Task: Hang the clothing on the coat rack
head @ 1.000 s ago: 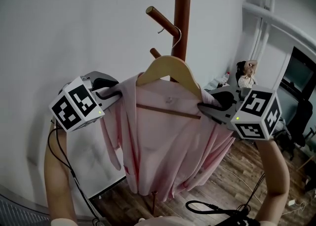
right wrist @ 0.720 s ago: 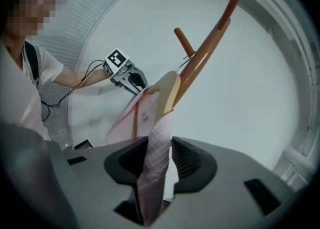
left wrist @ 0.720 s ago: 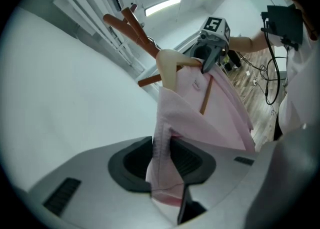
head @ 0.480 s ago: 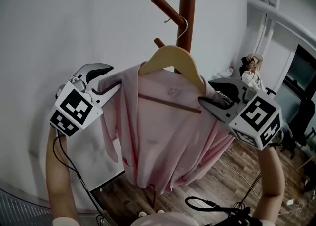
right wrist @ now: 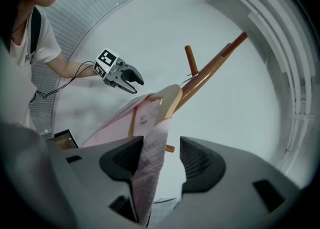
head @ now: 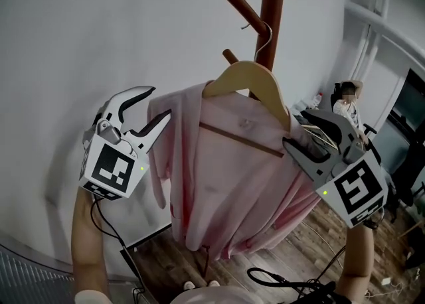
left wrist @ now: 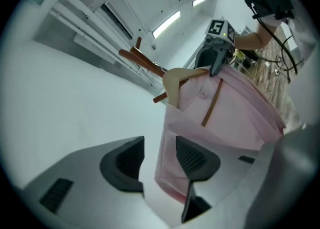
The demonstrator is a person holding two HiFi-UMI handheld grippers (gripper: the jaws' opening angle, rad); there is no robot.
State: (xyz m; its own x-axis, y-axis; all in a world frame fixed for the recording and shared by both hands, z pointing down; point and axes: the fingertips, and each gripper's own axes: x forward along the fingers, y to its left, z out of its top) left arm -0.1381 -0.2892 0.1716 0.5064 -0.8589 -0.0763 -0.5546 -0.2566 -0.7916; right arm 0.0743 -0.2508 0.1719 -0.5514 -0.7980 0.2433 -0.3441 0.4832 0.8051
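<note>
A pink garment (head: pixel 226 176) hangs on a wooden hanger (head: pixel 249 78). The hanger's wire hook (head: pixel 263 32) sits over a peg (head: pixel 242 7) of the brown coat rack (head: pixel 273 10). My left gripper (head: pixel 158 102) stands open beside the garment's left shoulder. Its jaws have just been opening. In the left gripper view the fabric edge (left wrist: pixel 167 148) lies loose between the pads. At the right shoulder my right gripper (head: pixel 295 130) is open too, its jaws just opened. A fold of cloth (right wrist: pixel 150 158) hangs between those pads and is not pinched.
A white wall stands behind the rack. A lower peg (head: pixel 230 56) pokes out behind the hanger. Wooden floor with black cables (head: pixel 285 277) lies below. A person (head: pixel 348 100) and a dark window (head: pixel 406 113) are at the far right.
Both grippers have opened and let go of the garment's shoulders. The left gripper has swung outward and tilted, and the right one has rolled. The hanger stays on the peg.
</note>
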